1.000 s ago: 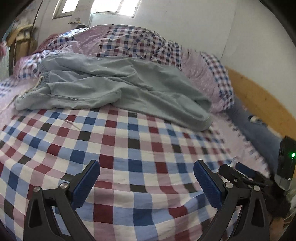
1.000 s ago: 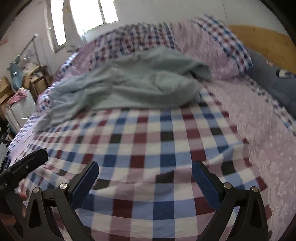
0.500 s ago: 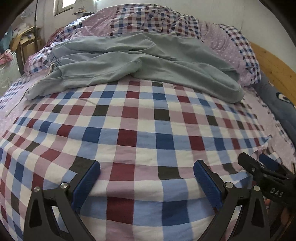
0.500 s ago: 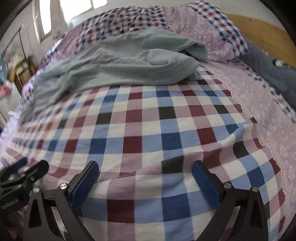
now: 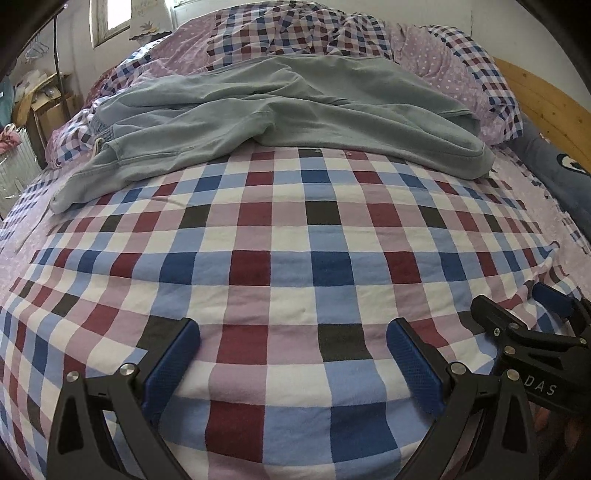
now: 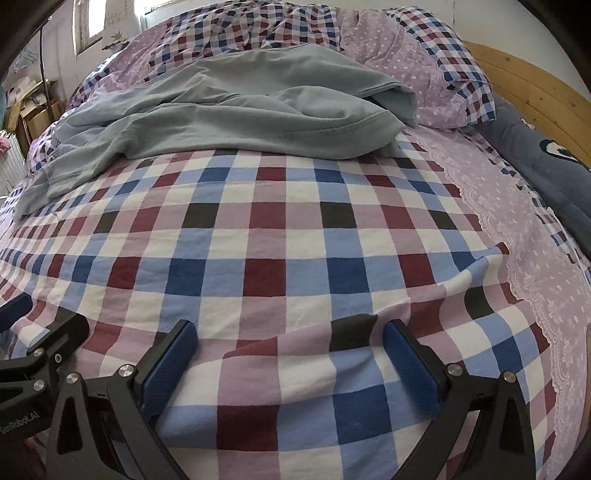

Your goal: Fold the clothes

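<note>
I have both grippers low over the near edge of the bed, side by side. The left gripper [image 5: 293, 350] has its jaws spread wide with nothing between them but checked bedsheet [image 5: 288, 240]. The right gripper [image 6: 290, 349] is likewise spread wide and empty, sitting just above a raised wrinkle in the sheet.

The garment I need, a pair of grey-green sweatpants [image 5: 280, 110], lies crumpled across the far half of the bed, well apart from both grippers. Its waistband end is toward the left, its leg hem [image 6: 354, 129] toward the right, partly lying up against the bunched quilt [image 5: 303, 33] behind.

My worry is the reach. The sheet is loose and already rucked under the right jaws, so if I slide forward this low, I judge a fingertip could catch the sheet and drag it. At the pants, the hem sits against the polka-dot pillow [image 6: 417, 62], and a careless pinch could take bedding along with it.
</note>
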Available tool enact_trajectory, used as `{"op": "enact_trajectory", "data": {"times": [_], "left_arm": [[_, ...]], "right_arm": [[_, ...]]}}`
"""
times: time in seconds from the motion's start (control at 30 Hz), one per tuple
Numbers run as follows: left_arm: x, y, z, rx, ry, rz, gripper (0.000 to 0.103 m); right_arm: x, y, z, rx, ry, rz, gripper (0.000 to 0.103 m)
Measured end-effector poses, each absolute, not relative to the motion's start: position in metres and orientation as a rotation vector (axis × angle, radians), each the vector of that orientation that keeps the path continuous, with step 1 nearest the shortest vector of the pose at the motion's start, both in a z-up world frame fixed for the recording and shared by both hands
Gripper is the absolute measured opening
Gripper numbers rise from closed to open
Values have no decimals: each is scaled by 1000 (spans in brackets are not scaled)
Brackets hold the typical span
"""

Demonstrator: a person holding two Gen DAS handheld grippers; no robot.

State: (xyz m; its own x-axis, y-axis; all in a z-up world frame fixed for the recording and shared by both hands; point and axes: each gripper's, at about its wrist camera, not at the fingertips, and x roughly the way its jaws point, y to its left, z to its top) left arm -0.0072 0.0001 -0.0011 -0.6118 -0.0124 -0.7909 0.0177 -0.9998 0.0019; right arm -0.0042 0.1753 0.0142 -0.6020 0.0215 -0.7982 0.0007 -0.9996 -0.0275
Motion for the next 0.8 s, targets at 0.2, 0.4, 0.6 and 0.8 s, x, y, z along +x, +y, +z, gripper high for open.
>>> {"op": "enact_trajectory", "data": {"times": [0.2,0.4,0.6,0.8], "left_arm": [[-8,0,-2,1384,-7,-2798,103],[-11,-2,-4,1390,6,-2804,103],[-11,-2,-4,1391,20,-2806,103],[-9,0,-4,1386,25,-2804,103]], "right_arm": [[-4,176,14,-1400,-44,2802,103],[-5,179,14,-1413,-21,2804,103],[-5,178,13,-1421,-10,2798,103],[-5,176,13,-1421,-2,2793,103]]}}
